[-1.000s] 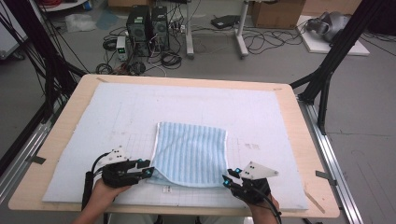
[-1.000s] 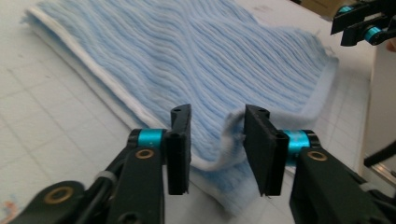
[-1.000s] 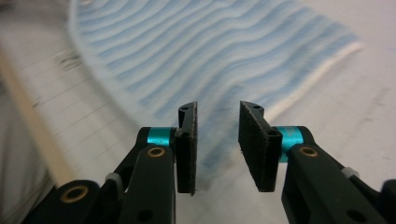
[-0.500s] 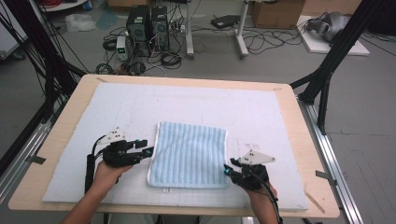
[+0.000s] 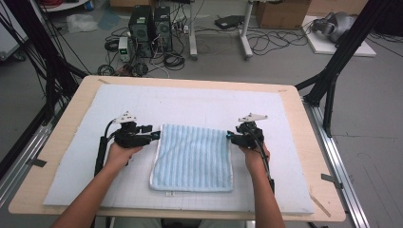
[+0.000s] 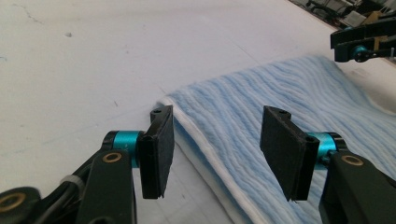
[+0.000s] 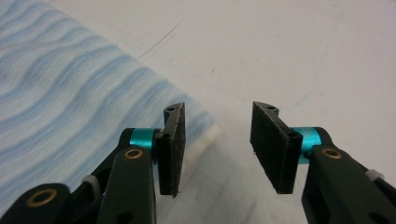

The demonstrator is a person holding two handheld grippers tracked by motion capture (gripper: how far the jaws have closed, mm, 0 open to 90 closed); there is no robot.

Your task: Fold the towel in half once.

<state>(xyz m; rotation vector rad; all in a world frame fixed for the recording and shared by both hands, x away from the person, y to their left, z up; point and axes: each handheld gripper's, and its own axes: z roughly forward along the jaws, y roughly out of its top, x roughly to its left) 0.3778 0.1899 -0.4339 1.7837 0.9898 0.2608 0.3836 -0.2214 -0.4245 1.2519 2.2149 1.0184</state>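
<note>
Both tools stand spread with nothing pinched: the left tool (image 5: 151, 136) sits at the far left corner of the towel (image 5: 192, 156), the right tool (image 5: 230, 137) at its far right corner, and each one's jaws have just been opening. From the left gripper view, the left tool (image 6: 217, 149) straddles the towel's white-hemmed edge (image 6: 280, 102) without pressing on it; from the right gripper view, the right tool (image 7: 217, 147) has the towel's corner (image 7: 70, 93) just beside its left pad, the gap between the pads showing bare mat.

On the table (image 5: 71, 123), the towel lies flat on the white mat (image 5: 199, 102), a neat blue-striped rectangle near the middle, a little toward the near side. Judging by its tidy doubled look, at least one fold seems done. What appears left is another fold: gripping these far corners and bringing them over to the near edge, though neither corner is taken yet
</note>
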